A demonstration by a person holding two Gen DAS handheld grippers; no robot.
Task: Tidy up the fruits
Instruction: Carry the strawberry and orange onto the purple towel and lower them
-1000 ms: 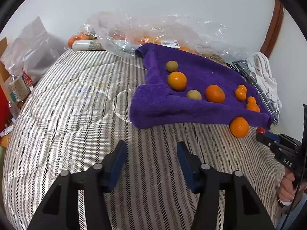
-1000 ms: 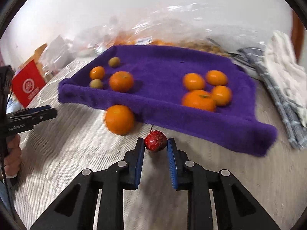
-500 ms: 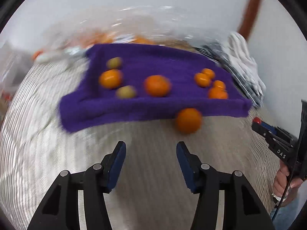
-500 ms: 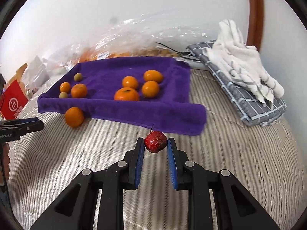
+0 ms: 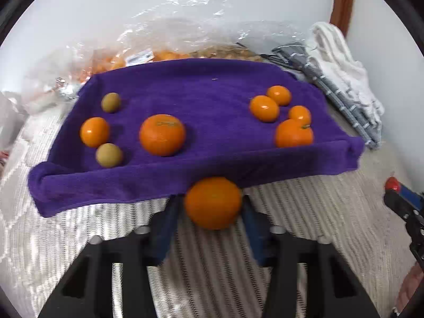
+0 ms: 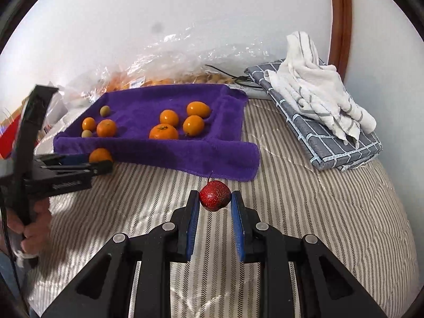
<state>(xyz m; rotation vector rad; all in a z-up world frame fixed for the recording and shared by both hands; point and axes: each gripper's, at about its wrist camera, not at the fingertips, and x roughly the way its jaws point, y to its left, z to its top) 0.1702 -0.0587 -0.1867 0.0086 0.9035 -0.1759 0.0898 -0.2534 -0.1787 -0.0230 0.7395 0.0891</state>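
An orange (image 5: 213, 202) lies on the striped bedcover just in front of the purple towel (image 5: 212, 90). My left gripper (image 5: 213, 206) is closing around it, and its blue pads touch both sides of the fruit. The towel carries several oranges, such as a big one (image 5: 162, 135), and two small greenish fruits (image 5: 109, 155). My right gripper (image 6: 214, 198) is shut on a small red fruit (image 6: 214, 195) with a stem and holds it above the bedcover, right of the towel's front corner. The left gripper (image 6: 104, 165) also shows at the left of the right wrist view, held by a hand.
A crinkled clear plastic bag (image 5: 185, 39) with more fruit lies behind the towel against the wall. A folded grey checked cloth (image 6: 326, 135) with a white towel (image 6: 315, 90) on top sits at the right. A wooden door frame (image 6: 338, 18) stands behind it.
My left gripper has travelled right across the bed to the loose orange, and its jaws have narrowed onto it. The right gripper has swung right with the red fruit still in it.
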